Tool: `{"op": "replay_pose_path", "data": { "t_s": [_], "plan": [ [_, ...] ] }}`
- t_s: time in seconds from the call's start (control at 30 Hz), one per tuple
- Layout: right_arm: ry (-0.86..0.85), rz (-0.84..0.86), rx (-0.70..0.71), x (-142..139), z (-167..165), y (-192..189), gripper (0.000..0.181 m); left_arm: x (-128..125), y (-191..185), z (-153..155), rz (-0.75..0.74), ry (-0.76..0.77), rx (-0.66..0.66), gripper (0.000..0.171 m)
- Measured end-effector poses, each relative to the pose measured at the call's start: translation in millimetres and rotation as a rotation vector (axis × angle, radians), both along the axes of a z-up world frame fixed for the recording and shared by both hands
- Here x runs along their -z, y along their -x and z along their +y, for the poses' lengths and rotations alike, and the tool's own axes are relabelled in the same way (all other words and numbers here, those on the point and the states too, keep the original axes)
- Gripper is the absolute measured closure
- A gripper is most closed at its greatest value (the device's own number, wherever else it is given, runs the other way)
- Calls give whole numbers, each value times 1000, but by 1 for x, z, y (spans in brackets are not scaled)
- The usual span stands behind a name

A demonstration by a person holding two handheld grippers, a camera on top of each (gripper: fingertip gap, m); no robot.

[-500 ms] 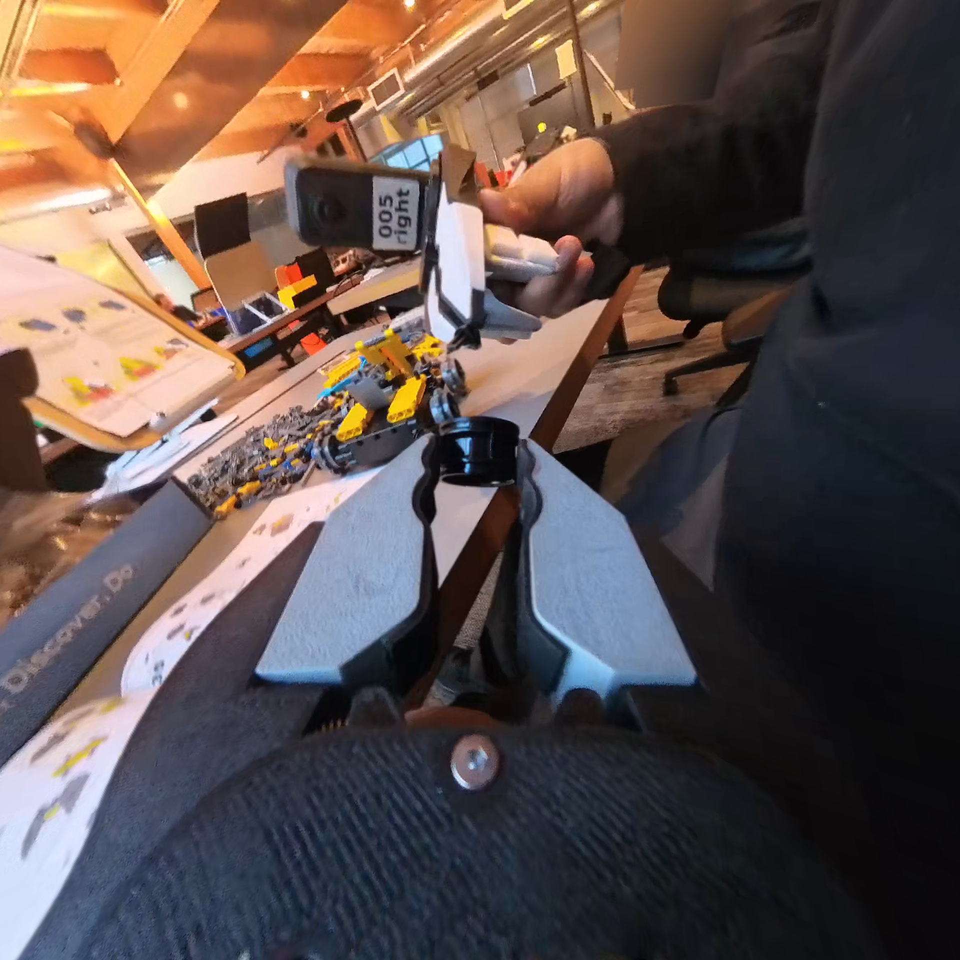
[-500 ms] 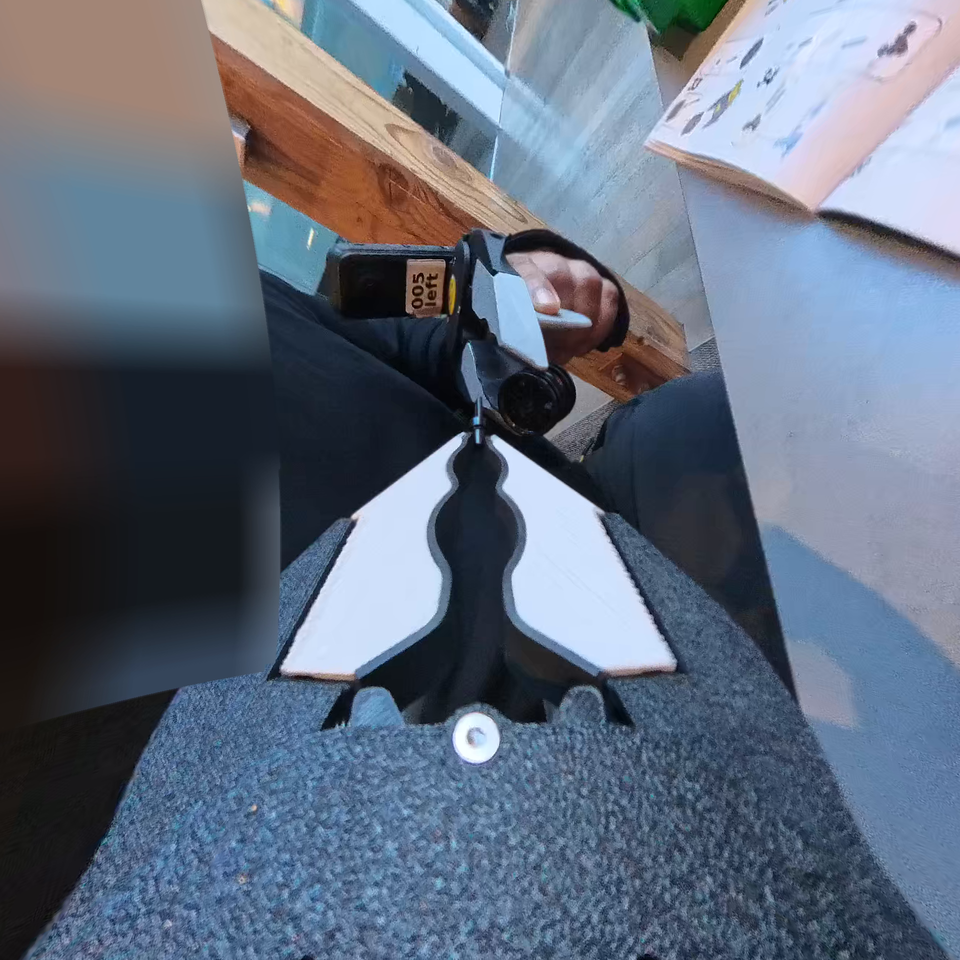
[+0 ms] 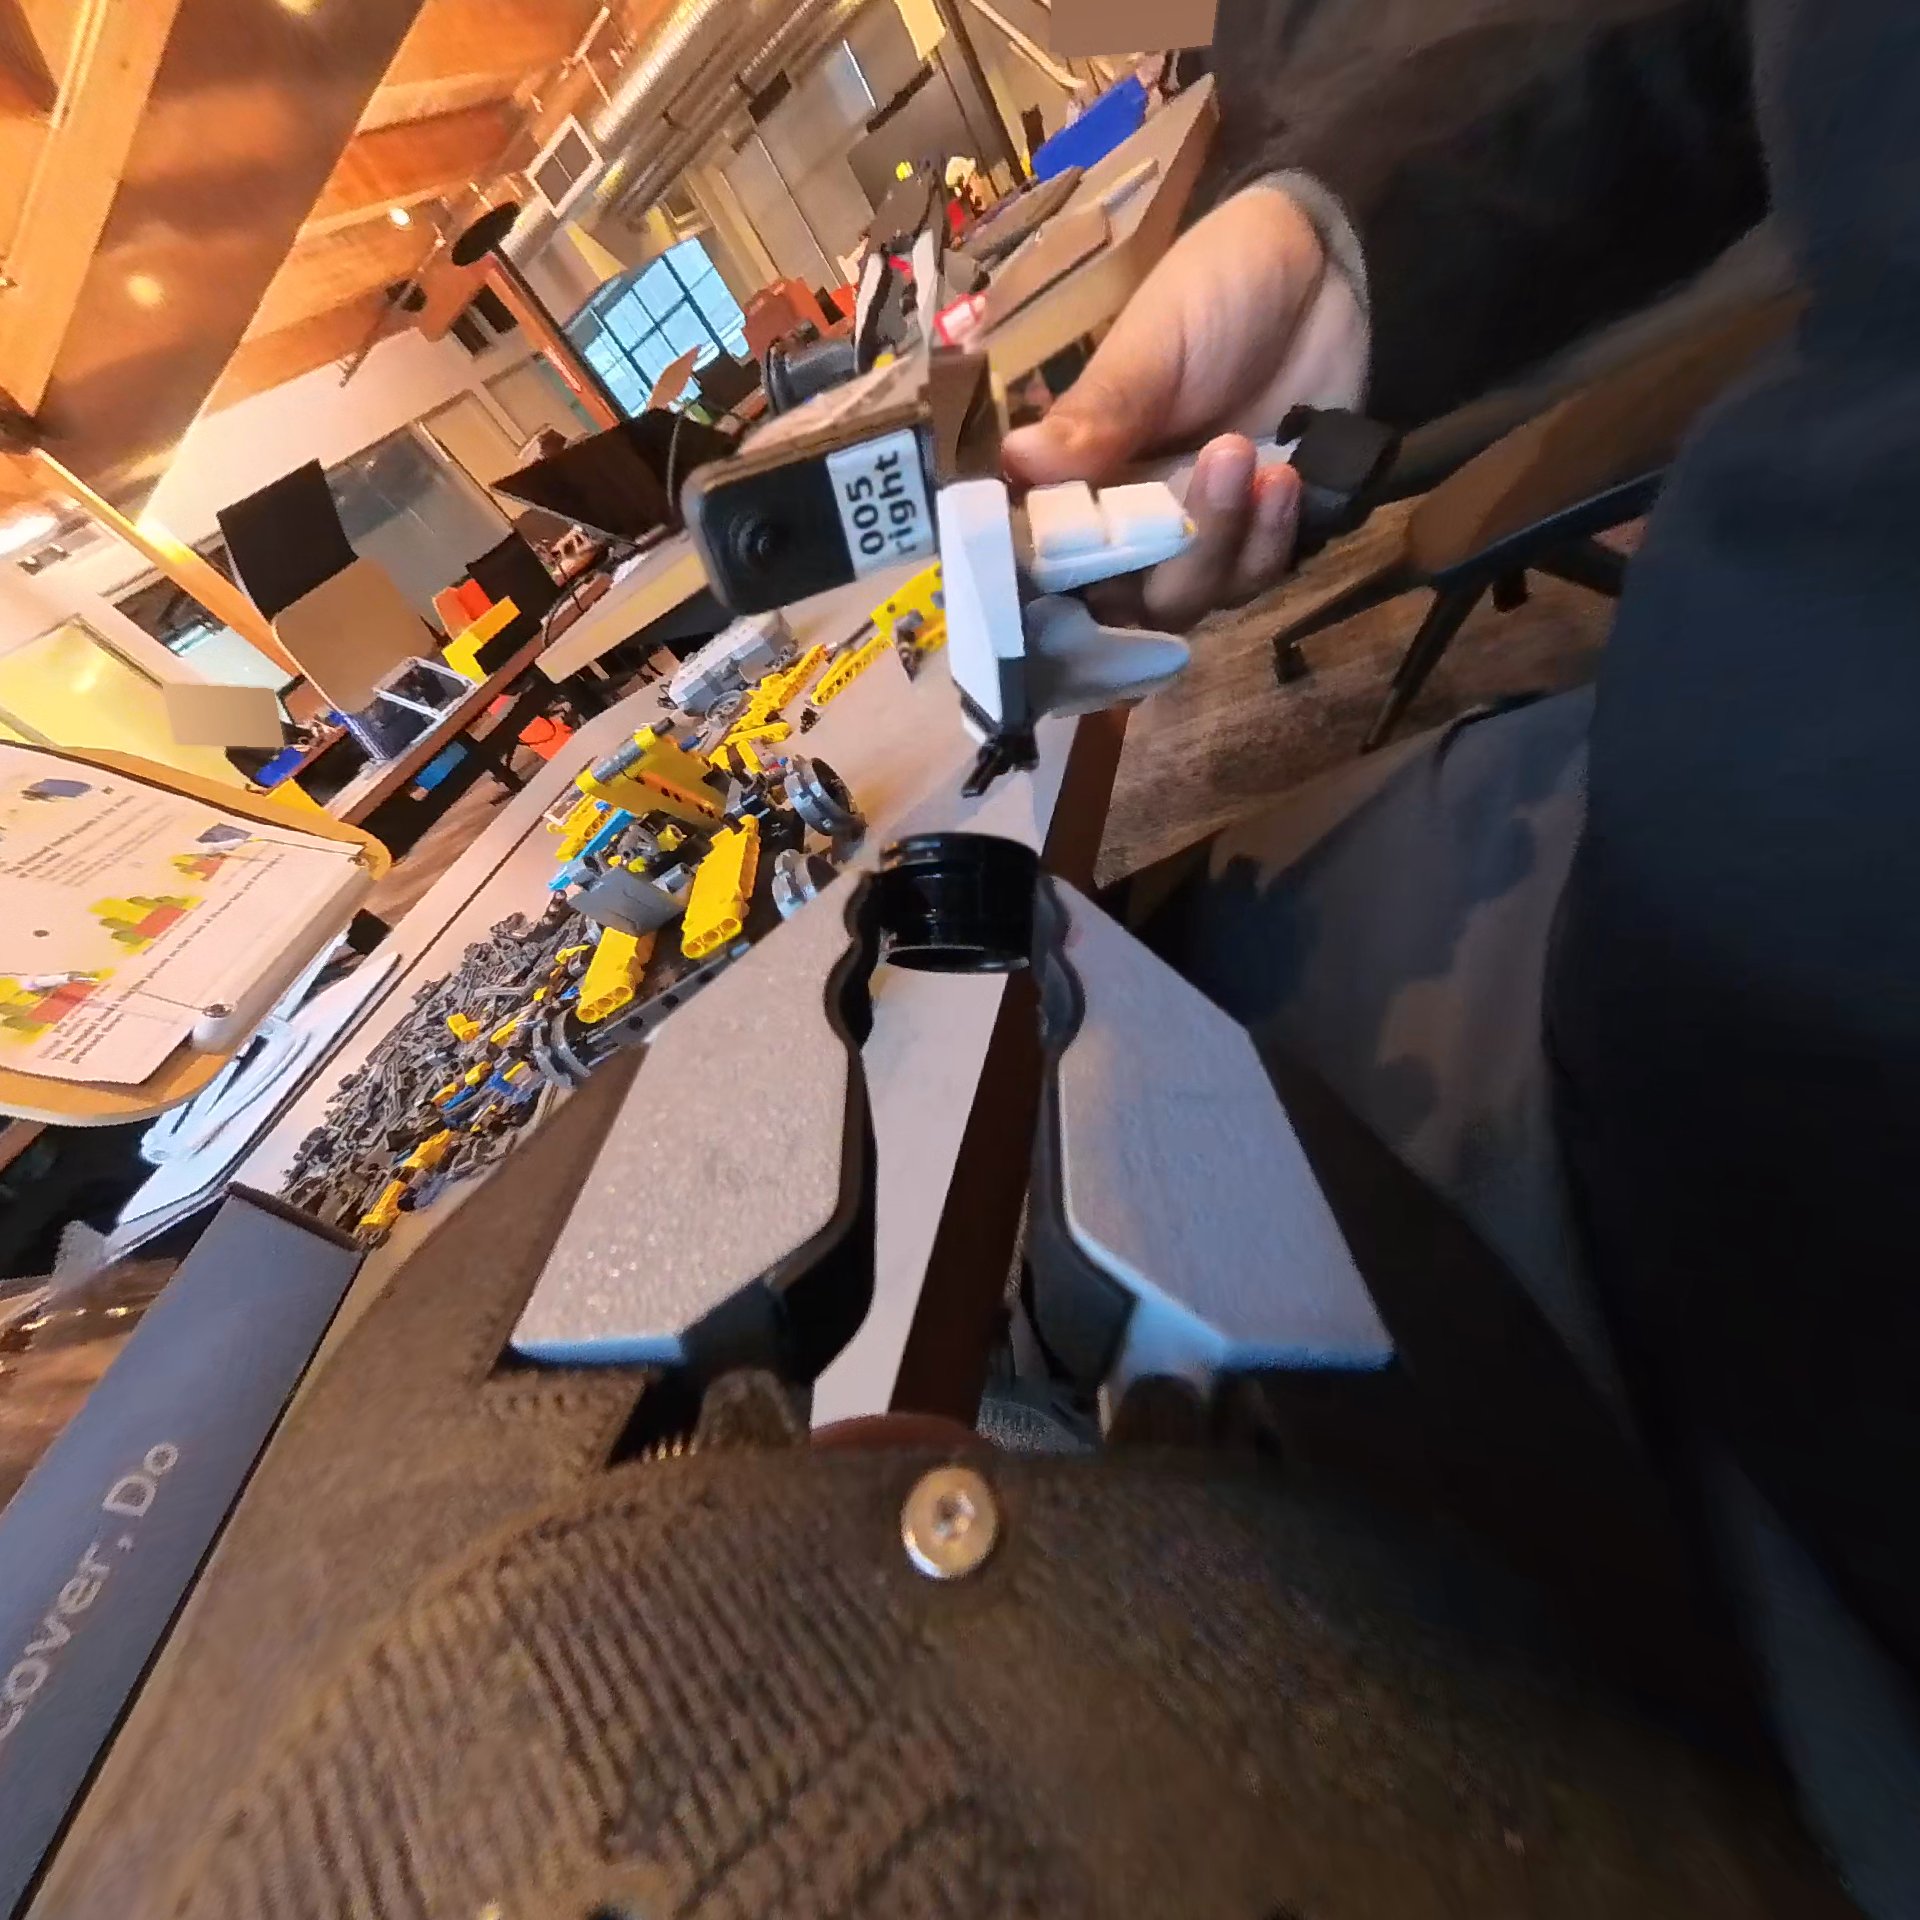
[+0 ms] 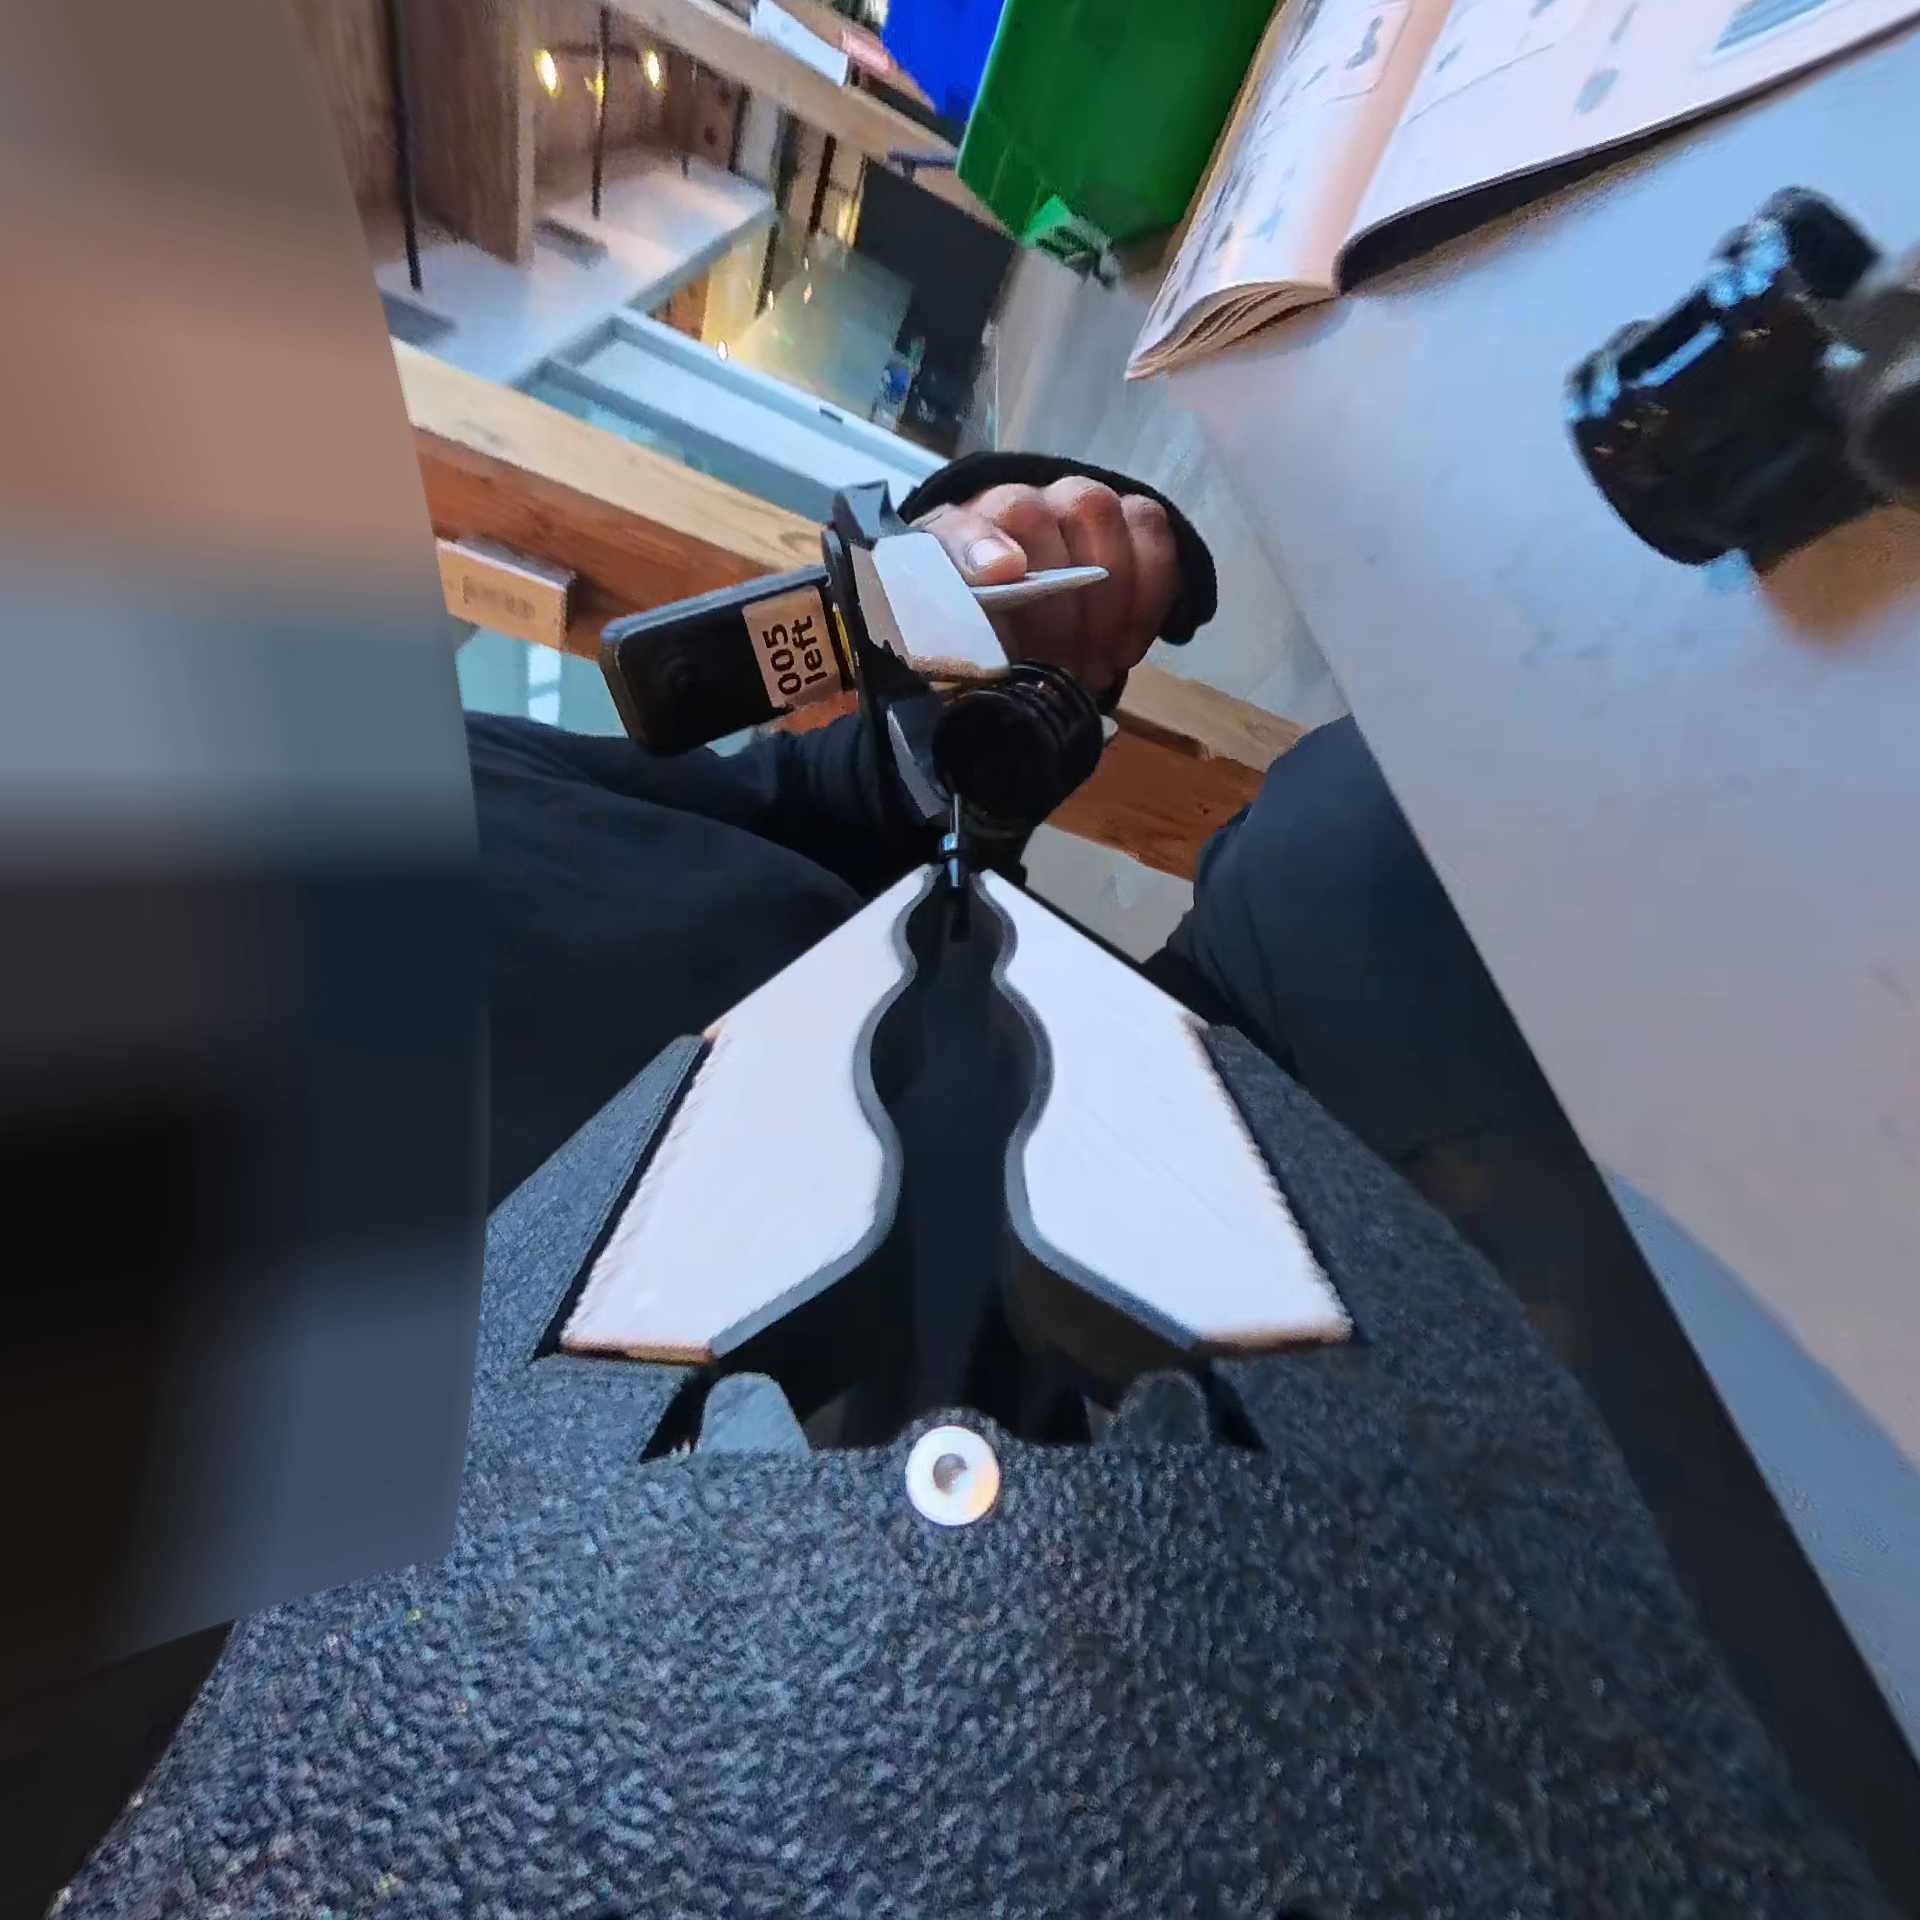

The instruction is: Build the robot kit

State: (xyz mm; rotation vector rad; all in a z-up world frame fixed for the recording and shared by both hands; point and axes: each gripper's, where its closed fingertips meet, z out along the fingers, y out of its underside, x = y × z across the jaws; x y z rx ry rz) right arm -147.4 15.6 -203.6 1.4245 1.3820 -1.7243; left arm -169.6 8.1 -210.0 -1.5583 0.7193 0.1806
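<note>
The left gripper has its jaws clamped on a small black wheel, pinched at the very tips and held in the air past the edge of the white table. The right gripper has its jaws nearly together, nipping a thin black pin at the tips; the pin's end sits just beside the wheel's hub. On the table behind lie a yellow and grey brick vehicle, a heap of loose small parts and an open instruction booklet.
</note>
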Motion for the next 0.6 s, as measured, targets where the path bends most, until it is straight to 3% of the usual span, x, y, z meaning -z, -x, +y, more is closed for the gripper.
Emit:
{"op": "replay_pose_path", "data": {
  "t_s": [0.23, 0.6],
  "plan": [
    [-61, 4, 82, 19, 7, 6, 178, 13, 3, 7, 27, 31, 13, 143],
    [-186, -10, 47, 25, 3, 14, 177, 24, 2, 10, 137, 58, 26, 143]
  ]
}}
